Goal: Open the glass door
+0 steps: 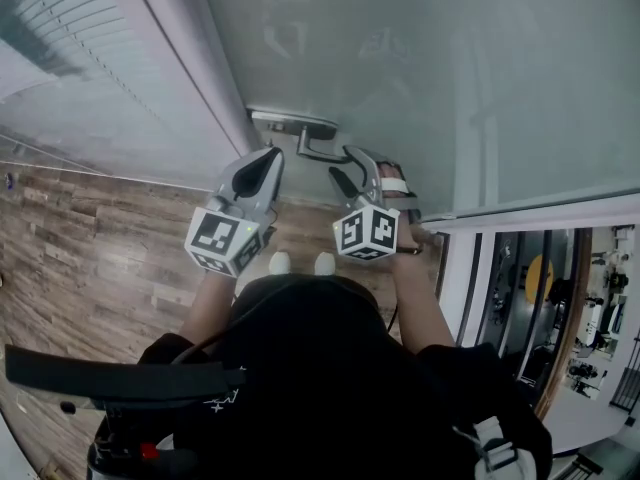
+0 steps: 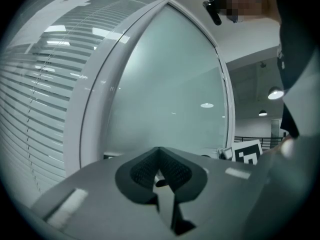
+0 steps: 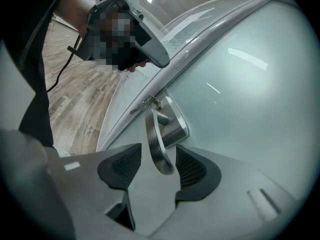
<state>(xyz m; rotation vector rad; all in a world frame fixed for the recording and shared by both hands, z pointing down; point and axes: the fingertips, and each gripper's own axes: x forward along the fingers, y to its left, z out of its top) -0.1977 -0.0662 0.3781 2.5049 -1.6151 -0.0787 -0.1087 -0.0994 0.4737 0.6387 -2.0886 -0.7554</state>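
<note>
The frosted glass door (image 1: 450, 88) fills the upper head view, its metal lever handle (image 1: 318, 154) sticking out from a plate near the door's left edge. My right gripper (image 1: 350, 166) is at that lever. In the right gripper view the handle (image 3: 156, 139) hangs between the two dark pads (image 3: 192, 166) with a gap on each side, so the right gripper (image 3: 157, 163) is open around it. A key (image 3: 150, 103) sits above the lever. My left gripper (image 1: 270, 158) hovers just left of the handle, and its pads (image 2: 160, 171) meet with nothing between them.
A white door frame (image 1: 190, 78) and slatted blinds (image 1: 70, 38) run along the left. Wooden floor (image 1: 90, 258) lies below, with the person's shoes (image 1: 300, 263) close to the door. At the right, another frame (image 1: 540, 213) borders an opening into a further room (image 1: 590, 318).
</note>
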